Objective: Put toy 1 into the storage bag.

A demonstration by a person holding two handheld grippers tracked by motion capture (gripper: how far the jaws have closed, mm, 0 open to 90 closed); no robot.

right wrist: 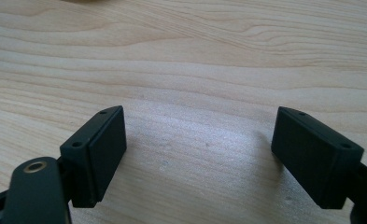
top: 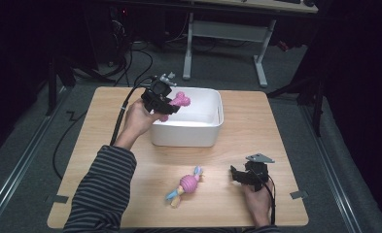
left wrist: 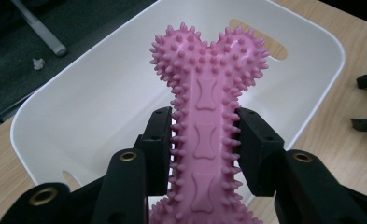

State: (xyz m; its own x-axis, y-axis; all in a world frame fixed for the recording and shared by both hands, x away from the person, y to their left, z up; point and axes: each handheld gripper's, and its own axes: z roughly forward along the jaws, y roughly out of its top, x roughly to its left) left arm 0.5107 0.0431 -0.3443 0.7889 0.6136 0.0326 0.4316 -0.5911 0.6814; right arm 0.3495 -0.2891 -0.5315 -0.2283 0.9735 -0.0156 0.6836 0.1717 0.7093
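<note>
Left hand-held gripper (left wrist: 204,140) clenched on pink spiked bone toy (left wrist: 208,93), held above white bin (left wrist: 69,107). Step in hand: depositing. Next, likely: lower, release inside. Right hand-held gripper (right wrist: 200,149) released, empty, resting on worktop (right wrist: 181,60) near second toy (top: 186,186).

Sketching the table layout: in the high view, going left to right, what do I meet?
Left gripper holding the pink spiky bone toy → white bin → right gripper.
</note>
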